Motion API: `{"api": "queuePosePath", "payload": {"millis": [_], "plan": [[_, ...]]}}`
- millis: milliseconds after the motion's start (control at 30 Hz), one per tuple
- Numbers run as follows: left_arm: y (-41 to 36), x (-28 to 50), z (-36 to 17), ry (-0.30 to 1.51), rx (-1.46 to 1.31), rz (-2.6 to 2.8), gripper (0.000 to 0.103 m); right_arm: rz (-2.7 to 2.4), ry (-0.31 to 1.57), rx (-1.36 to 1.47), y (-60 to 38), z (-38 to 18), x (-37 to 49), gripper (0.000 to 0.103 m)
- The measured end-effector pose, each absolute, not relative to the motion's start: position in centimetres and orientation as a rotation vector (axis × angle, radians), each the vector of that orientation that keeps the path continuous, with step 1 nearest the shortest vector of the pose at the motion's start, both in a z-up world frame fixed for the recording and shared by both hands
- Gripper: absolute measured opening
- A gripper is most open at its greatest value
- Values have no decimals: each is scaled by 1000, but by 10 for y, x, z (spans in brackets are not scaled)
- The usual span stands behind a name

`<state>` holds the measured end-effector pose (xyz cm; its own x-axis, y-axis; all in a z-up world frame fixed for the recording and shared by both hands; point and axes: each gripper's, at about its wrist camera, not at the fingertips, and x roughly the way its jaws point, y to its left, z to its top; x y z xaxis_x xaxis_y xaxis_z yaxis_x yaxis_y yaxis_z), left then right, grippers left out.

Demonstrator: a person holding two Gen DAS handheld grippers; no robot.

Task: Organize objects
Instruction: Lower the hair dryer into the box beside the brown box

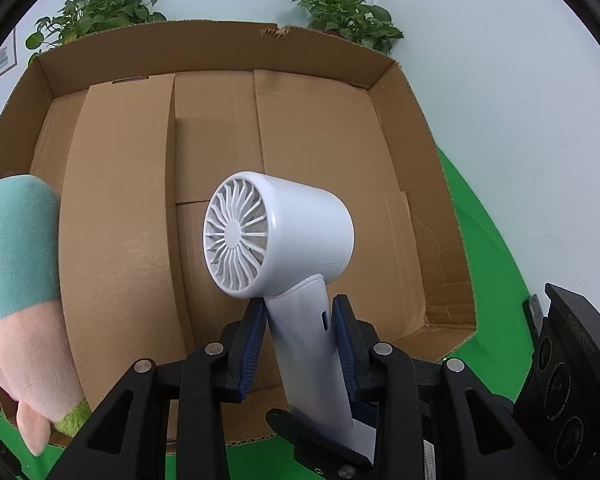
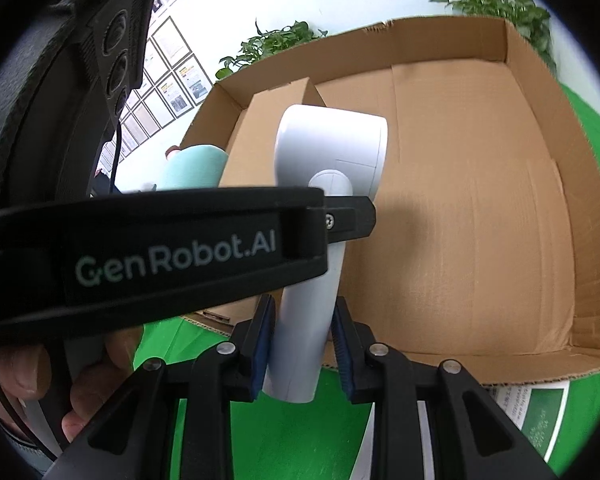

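I see a white handheld fan (image 1: 276, 236) at the centre of the left wrist view, held above the open cardboard box (image 1: 384, 76) that fills most of the frame. My left gripper (image 1: 300, 340), at the lower centre, is clamped on the fan's handle, blue pads pressing either side. In the right wrist view my right gripper (image 2: 304, 344) pinches the lower end of the same handle at the bottom centre, so both tools are grasping the fan at once. A pink and teal plush toy (image 1: 20, 280) sits against the box's left wall, at the left edge of the left view. The step, as I judge it, is lowering the fan into the box. To do it well I would move both grippers together so the handle does not twist, aim for the bare cardboard floor in the middle, clear of the plush, and release only once the fan rests there.
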<state>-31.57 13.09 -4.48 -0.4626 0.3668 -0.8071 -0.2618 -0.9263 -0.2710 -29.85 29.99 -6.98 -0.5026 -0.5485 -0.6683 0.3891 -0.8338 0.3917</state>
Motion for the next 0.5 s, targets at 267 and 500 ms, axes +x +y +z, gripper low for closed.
{"api": "queuePosePath", "payload": {"millis": [267, 500], "plan": [[130, -329, -66, -207, -1431, 2396, 31, -2279, -306, 1190, 303, -87, -308, 26], [119, -336, -69, -221, -1459, 2398, 34, -2270, -300, 1200, 297, -87, -310, 25]]}}
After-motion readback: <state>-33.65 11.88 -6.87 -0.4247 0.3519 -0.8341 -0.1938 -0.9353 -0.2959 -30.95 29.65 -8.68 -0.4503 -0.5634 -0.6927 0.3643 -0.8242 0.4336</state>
